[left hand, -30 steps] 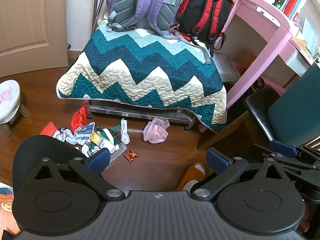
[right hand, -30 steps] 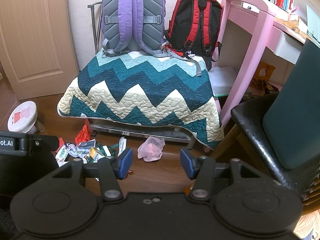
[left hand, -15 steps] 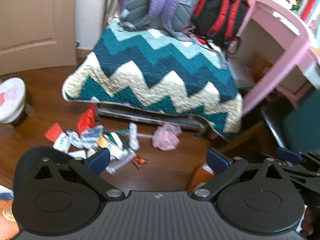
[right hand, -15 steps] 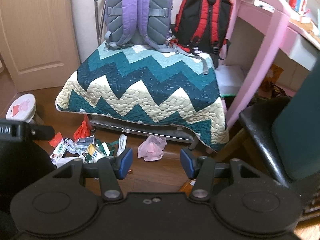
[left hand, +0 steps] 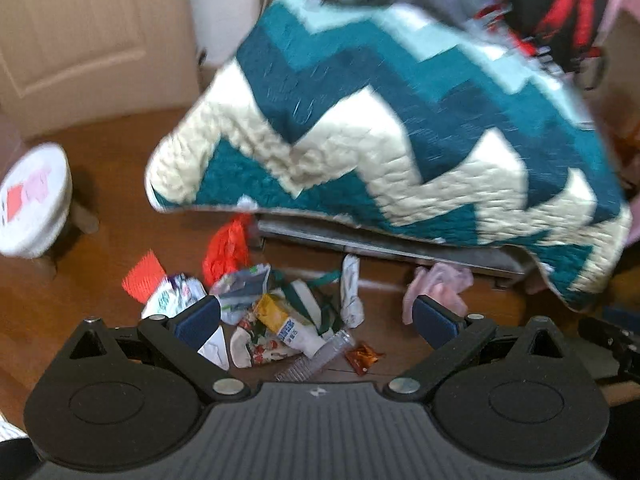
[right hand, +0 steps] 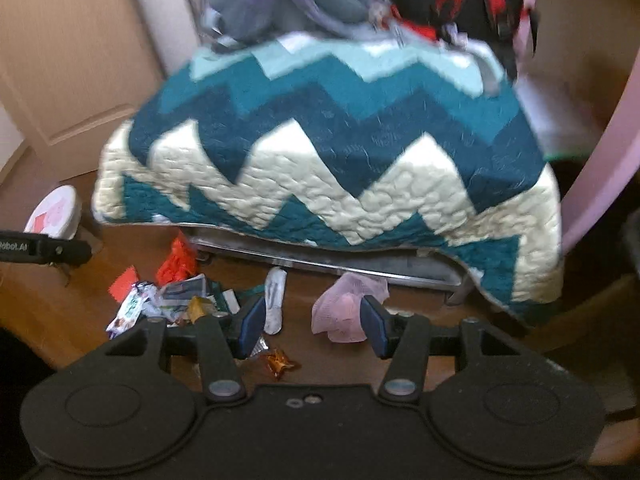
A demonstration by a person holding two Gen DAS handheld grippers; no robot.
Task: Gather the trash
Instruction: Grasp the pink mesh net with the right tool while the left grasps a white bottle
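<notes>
Under zigzag quilt (left hand: 400, 128), crumpled wrappers (left hand: 272, 312)

The brown wooden floor (left hand: 120, 168) carries the litter. A heap of wrappers (left hand: 276, 320) lies on it near the front edge of a low metal frame (left hand: 384, 242) draped with a zigzag quilt (left hand: 400, 128). At the heap's far left are a red plastic bag (left hand: 226, 246) and a red card piece (left hand: 143, 276). A clear plastic strip (left hand: 320, 358) and a small brown foil wrapper (left hand: 362, 356) lie nearest. To the right lies a crumpled pink bag (right hand: 344, 312). A white stool (left hand: 34, 204) stands far left.
</notes>
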